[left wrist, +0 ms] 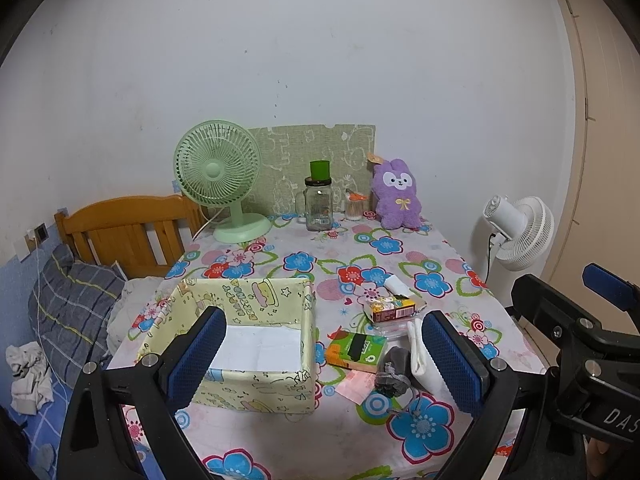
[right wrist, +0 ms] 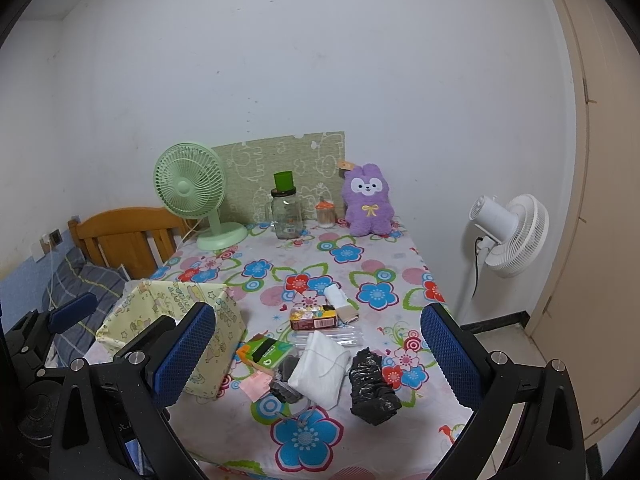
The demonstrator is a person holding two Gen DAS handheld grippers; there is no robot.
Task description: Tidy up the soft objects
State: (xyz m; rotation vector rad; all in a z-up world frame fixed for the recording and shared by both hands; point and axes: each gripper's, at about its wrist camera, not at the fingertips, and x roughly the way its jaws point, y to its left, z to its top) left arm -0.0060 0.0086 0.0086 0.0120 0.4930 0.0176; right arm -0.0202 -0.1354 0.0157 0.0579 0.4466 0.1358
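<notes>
A yellow fabric storage box point(left wrist: 256, 312) point(right wrist: 176, 320) stands open on the flowered table, a white sheet on its bottom. To its right lie a green tissue pack point(left wrist: 354, 350) point(right wrist: 266, 352), a grey drawstring pouch point(left wrist: 394, 372) point(right wrist: 284, 384), a folded white cloth point(right wrist: 320, 368) point(left wrist: 422, 356), a black crumpled bag point(right wrist: 372, 384) and a rolled white cloth point(right wrist: 336, 296) point(left wrist: 398, 284). A purple plush rabbit point(left wrist: 398, 194) point(right wrist: 368, 200) sits at the back. My left gripper point(left wrist: 324, 360) and right gripper point(right wrist: 316, 360) hover open and empty over the table's near edge.
A green desk fan point(left wrist: 218, 176), a glass jar with a green cup on top point(left wrist: 318, 200) and a swab jar point(left wrist: 356, 208) stand at the back. A small printed carton point(right wrist: 314, 318) lies mid-table. A white floor fan point(right wrist: 508, 232) stands right; a bed point(left wrist: 72, 304) lies left.
</notes>
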